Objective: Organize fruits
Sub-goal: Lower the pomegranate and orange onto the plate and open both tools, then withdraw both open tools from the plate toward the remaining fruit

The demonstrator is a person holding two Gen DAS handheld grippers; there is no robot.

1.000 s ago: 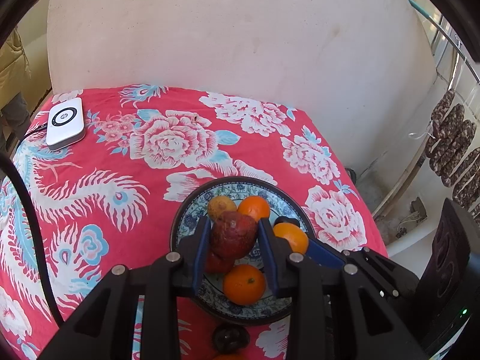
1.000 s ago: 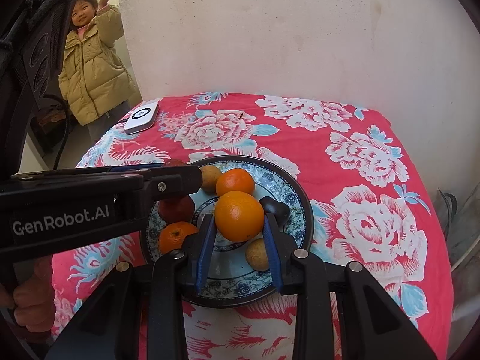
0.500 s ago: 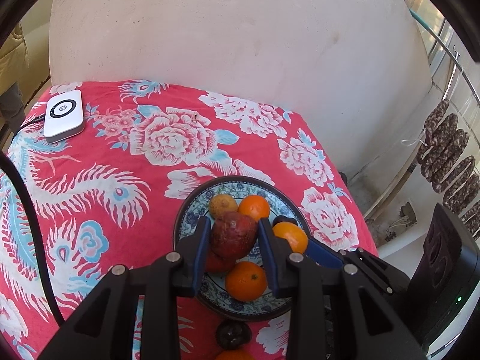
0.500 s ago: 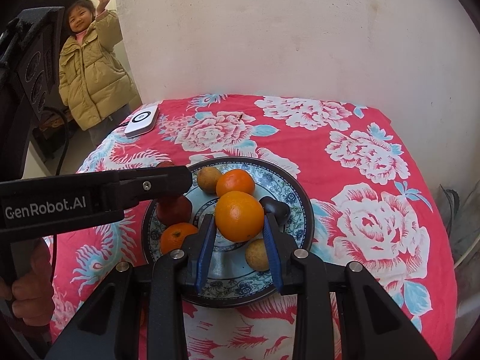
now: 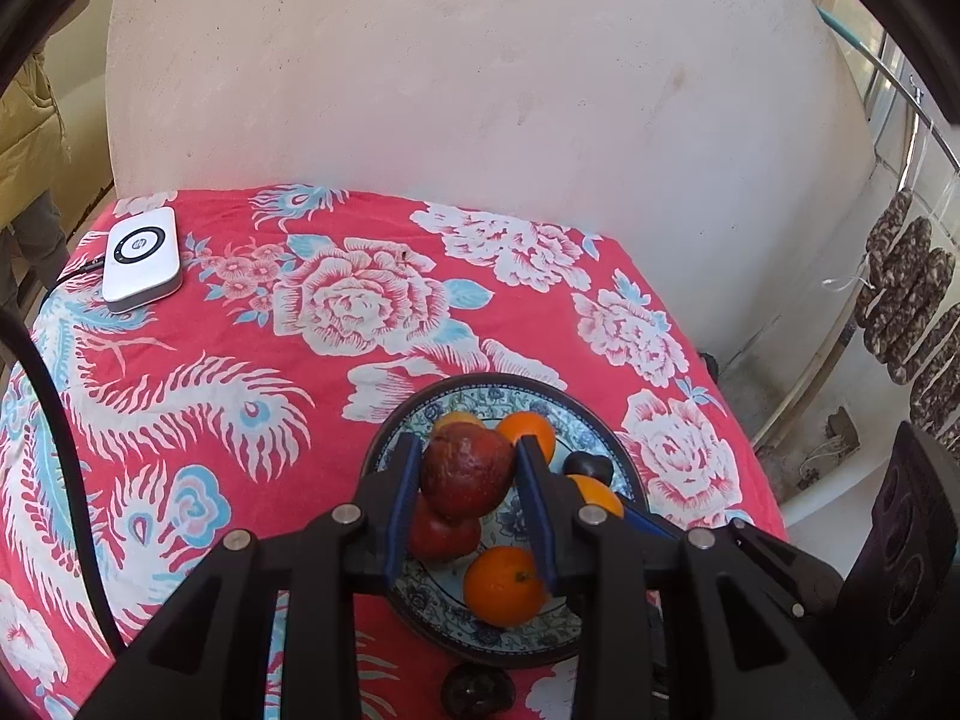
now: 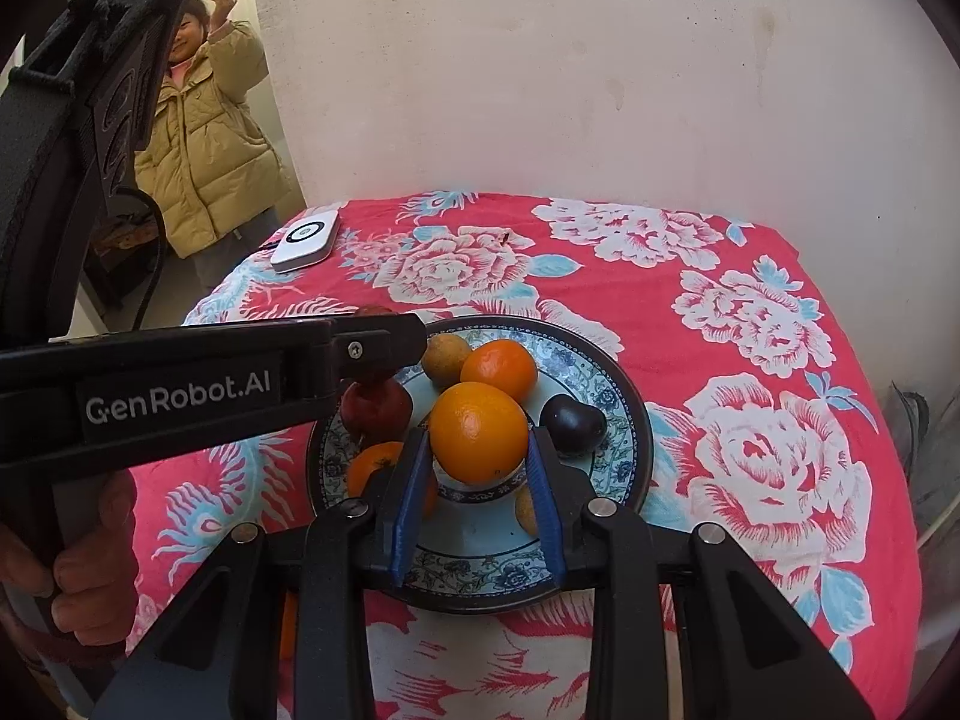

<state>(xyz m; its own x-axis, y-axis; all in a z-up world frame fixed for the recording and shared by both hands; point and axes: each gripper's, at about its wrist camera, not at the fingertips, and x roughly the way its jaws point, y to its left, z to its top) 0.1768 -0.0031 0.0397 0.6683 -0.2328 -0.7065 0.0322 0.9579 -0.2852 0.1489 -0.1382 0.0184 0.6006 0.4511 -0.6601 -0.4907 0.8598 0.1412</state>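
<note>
Fruits, one per gripper: dark red apple (image 5: 467, 471) clamped in left gripper (image 5: 467, 468), large orange (image 6: 479, 432) clamped in right gripper (image 6: 479, 450), both raised above blue patterned plate (image 6: 624, 396). On plate: tangerine (image 6: 499, 369) at 12 o'clock, dark plum (image 6: 571, 423) at 3, second red apple (image 6: 378, 411) at 9. White device (image 5: 141, 258) at cloth's 10 o'clock corner.

table (image 6: 750, 360): red floral cloth | on it: blue-patterned plate (image 6: 624, 396), white device (image 6: 304, 240), dark fruit (image 5: 477, 690)
</note>
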